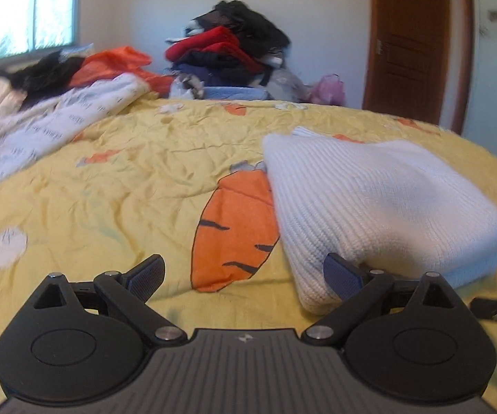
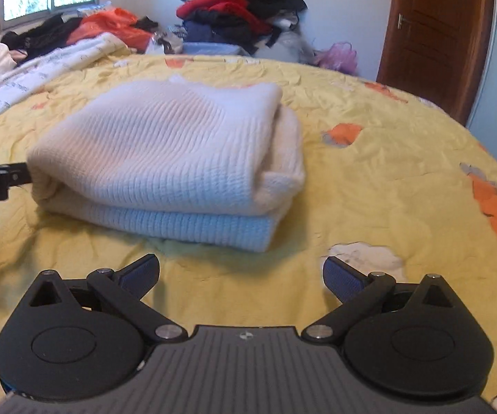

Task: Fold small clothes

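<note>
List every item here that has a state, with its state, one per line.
left gripper: open, empty, beside the sweater's near corner
right gripper: open, empty, short of the sweater
white knit sweater: folded, lying on the bedspread
yellow bedspread: spread out, wrinkled
clothes pile: heaped, unfolded
wooden door: closed

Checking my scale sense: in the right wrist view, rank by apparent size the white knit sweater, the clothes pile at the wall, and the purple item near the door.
1. White knit sweater, though it is nearest.
2. Clothes pile.
3. Purple item.
</note>
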A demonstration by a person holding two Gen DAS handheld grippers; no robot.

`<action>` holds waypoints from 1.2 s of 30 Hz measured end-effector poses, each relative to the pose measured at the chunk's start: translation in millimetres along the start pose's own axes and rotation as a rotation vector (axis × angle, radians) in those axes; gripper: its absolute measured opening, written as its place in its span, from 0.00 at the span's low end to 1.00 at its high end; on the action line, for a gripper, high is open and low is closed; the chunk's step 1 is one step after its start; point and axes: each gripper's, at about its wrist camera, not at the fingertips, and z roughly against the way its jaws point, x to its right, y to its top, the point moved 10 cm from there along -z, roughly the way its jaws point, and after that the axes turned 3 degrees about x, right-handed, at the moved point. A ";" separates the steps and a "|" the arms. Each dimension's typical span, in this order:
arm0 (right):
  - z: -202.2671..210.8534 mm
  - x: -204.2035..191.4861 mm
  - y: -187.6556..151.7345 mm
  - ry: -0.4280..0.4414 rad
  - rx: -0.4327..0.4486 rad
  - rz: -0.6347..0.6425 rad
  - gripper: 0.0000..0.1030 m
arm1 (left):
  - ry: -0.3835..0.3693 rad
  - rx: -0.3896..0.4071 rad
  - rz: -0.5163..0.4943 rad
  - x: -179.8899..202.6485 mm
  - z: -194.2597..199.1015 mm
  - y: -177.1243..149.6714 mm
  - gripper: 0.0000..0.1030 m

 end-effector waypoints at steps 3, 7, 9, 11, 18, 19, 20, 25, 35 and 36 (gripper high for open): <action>-6.7 -5.2 -4.9 -0.061 -0.009 -0.007 1.00 | -0.033 -0.018 0.022 -2.8 13.6 -9.5 0.96; -11.7 -2.3 -7.0 -0.025 0.006 -0.126 1.00 | -0.107 -0.067 -0.031 18.0 18.3 -25.1 0.96; -15.0 -4.8 -7.2 -0.030 0.011 -0.107 1.00 | -0.132 -0.060 -0.107 36.3 17.3 -27.6 0.96; -14.8 -7.4 -8.6 -0.025 0.032 -0.097 1.00 | -0.081 -0.047 -0.164 42.5 9.3 -24.3 0.96; -13.6 -7.7 -8.5 -0.009 0.044 -0.103 1.00 | -0.006 -0.018 -0.016 -1.3 -5.3 2.4 0.98; -13.8 -7.9 -8.4 -0.010 0.043 -0.101 1.00 | 0.014 -0.025 -0.027 -8.0 -10.9 1.3 0.99; -13.5 -8.4 -8.8 -0.011 0.044 -0.101 1.00 | 0.010 -0.040 -0.011 -13.7 -16.1 -1.6 0.99; -13.3 -8.9 -9.2 -0.011 0.047 -0.103 1.00 | -0.037 -0.077 0.070 -16.5 -8.6 -13.8 0.98; -13.7 -8.3 -9.9 -0.016 0.046 -0.104 1.00 | -0.109 -0.098 -0.143 45.4 -8.9 -40.1 1.00; -13.9 -8.0 -9.9 -0.016 0.046 -0.104 1.00 | -0.135 -0.087 -0.146 48.0 -9.4 -39.7 1.00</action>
